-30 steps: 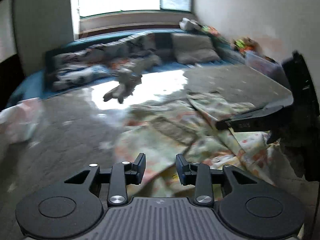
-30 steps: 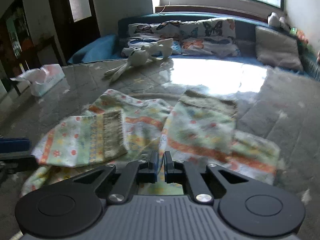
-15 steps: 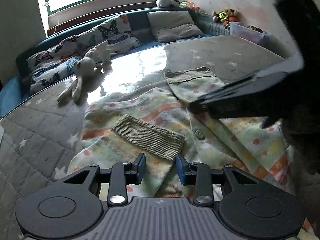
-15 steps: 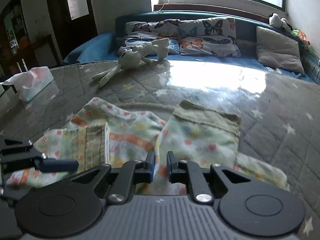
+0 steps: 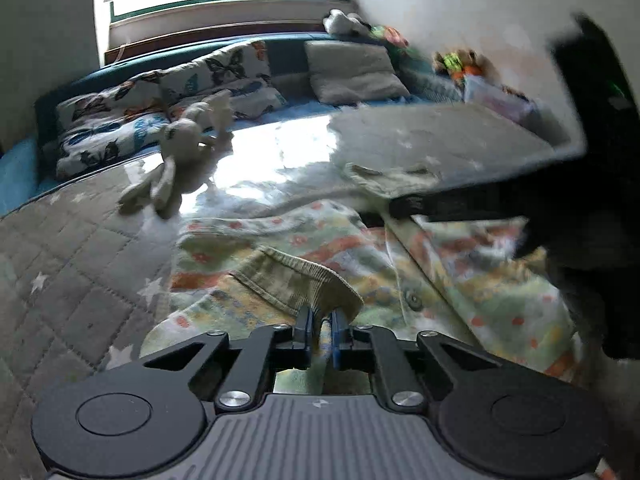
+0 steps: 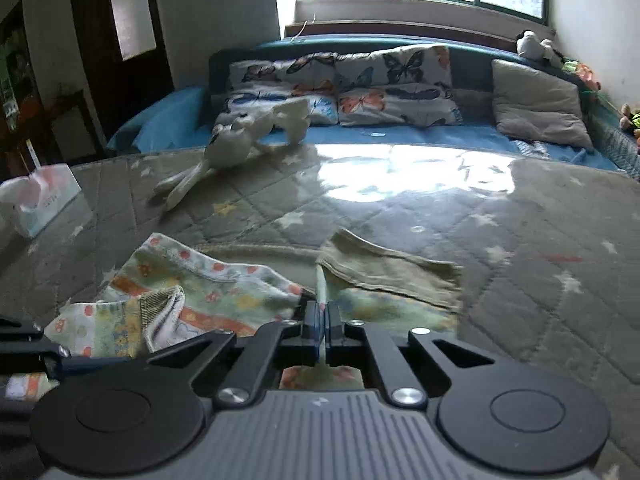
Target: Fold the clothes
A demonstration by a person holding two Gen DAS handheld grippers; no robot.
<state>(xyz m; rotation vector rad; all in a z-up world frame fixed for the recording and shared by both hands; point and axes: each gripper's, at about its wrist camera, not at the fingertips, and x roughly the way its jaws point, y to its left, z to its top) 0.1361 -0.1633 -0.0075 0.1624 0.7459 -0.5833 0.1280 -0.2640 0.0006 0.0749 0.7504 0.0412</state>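
While both tools (image 5: 321,322) (image 6: 321,316) pinch garment (image 5: 360,256) cuffs, toy rabbit (image 6: 240,140) & tissue box (image 6: 44,200) sit well apart.

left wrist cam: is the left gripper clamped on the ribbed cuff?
Yes: the left gripper has its pads pressed together on the ribbed cuff of the patterned garment, with fabric bunched between them.

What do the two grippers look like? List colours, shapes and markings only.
Left gripper: matte black linkage arms with silver pivot bolts, two round black discs, a ribbed grey housing with a small logo, blue pads on the fingers. Right gripper: the same build. No cables or sleeves show.
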